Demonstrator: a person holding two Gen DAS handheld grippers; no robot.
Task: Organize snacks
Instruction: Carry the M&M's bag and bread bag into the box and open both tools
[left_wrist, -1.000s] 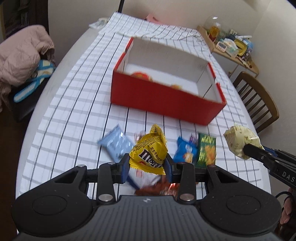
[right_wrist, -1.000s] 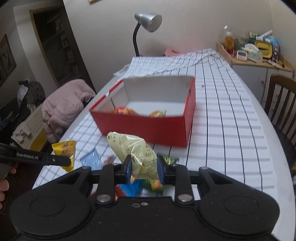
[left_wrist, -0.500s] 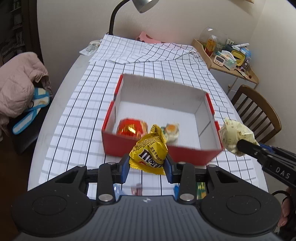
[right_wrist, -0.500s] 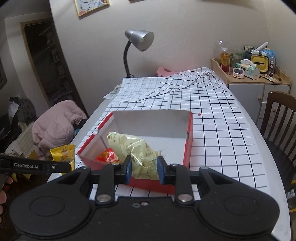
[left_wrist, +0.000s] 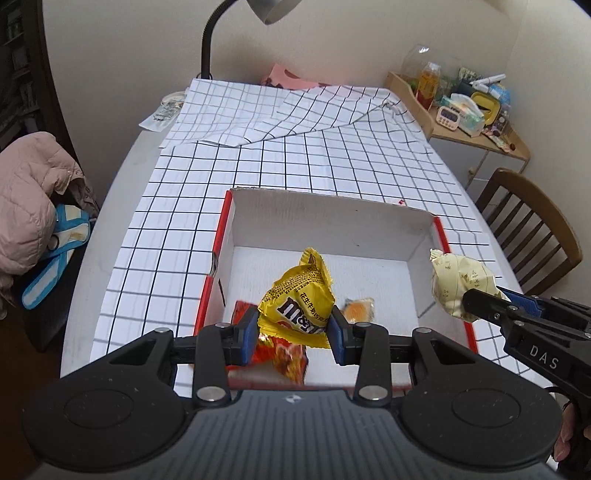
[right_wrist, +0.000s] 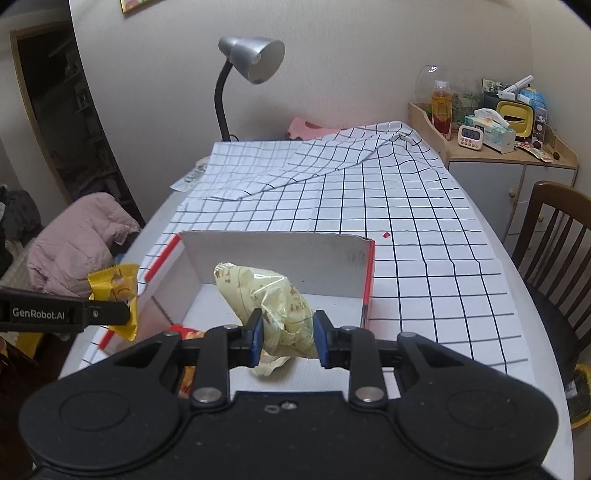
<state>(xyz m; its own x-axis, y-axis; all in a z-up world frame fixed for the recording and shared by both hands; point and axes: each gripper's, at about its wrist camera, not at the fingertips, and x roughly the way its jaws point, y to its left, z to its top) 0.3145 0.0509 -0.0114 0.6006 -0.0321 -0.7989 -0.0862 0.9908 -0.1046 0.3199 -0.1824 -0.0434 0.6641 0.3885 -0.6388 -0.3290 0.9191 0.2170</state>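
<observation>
Jaws clamping yellow packet (left_wrist: 295, 301), cream packet (right_wrist: 275, 302)

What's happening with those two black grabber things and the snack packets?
A person is sorting snacks into the red box on the checked table. The left gripper holds a yellow M&M's bag above the box, and the right gripper holds a pale yellow packet above it too. An orange-red packet and a small orange sweet already lie inside.

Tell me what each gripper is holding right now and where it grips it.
The left gripper pinches the yellow M&M's bag across its lower part. The right gripper pinches the pale yellow snack packet near its lower end.
</observation>
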